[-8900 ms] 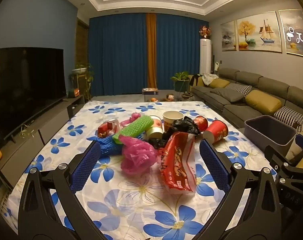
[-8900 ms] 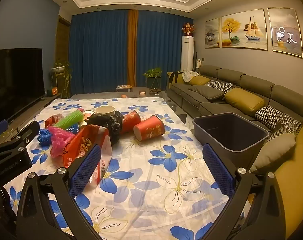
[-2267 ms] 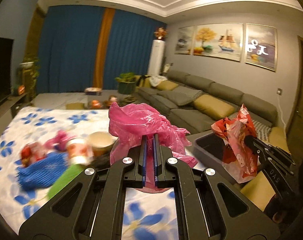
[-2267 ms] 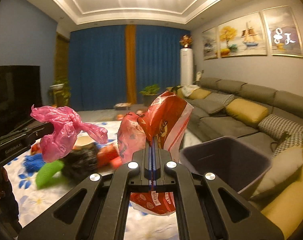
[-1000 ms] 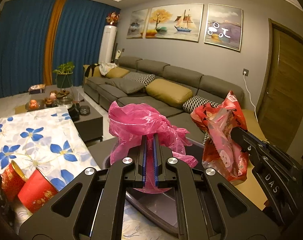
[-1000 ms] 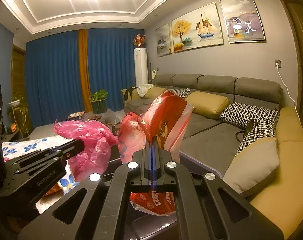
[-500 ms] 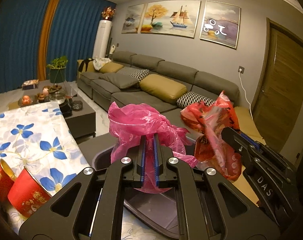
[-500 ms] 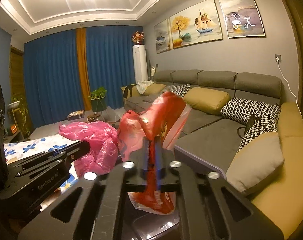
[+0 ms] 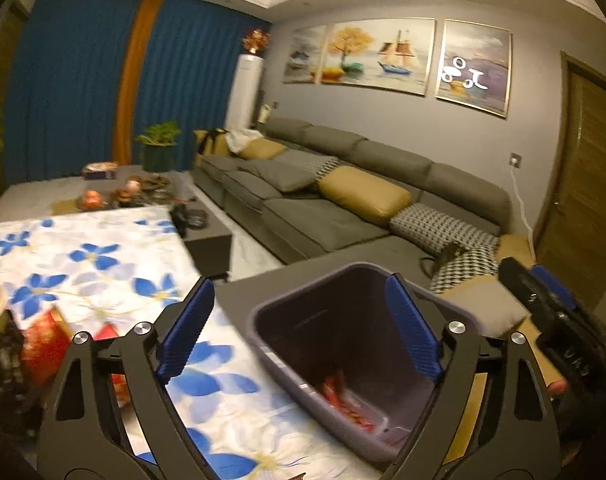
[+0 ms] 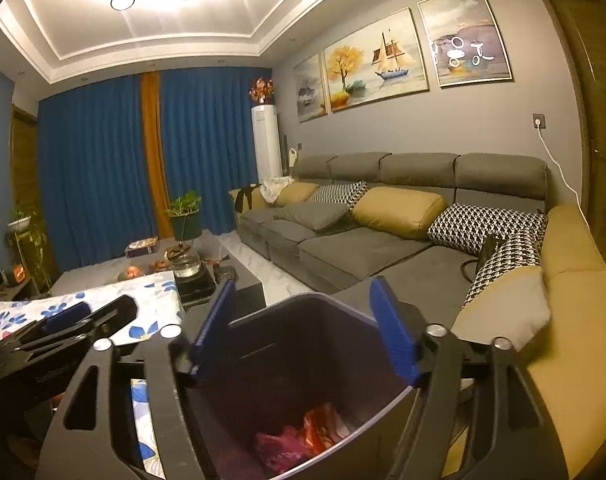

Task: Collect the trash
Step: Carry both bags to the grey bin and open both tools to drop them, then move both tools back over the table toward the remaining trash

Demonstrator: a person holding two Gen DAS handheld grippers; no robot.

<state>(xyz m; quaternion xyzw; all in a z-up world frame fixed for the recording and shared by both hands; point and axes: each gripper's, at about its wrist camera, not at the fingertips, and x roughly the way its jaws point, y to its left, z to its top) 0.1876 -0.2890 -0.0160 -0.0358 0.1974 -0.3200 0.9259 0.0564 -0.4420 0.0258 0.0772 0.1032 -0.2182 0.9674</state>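
Both claws, left claw (image 9: 299, 328) and right claw (image 10: 303, 332), have just been opening and gape empty over the bin (image 10: 287, 320); pink bag (image 10: 279, 446) and red wrapper (image 10: 323, 424) lie inside. Red cups (image 9: 43, 344) remain on the surface (image 9: 103, 264).

Home living rm: grey sectional sofa (image 10: 383, 216), blue curtains (image 10: 99, 168), wall paintings (image 10: 383, 64).
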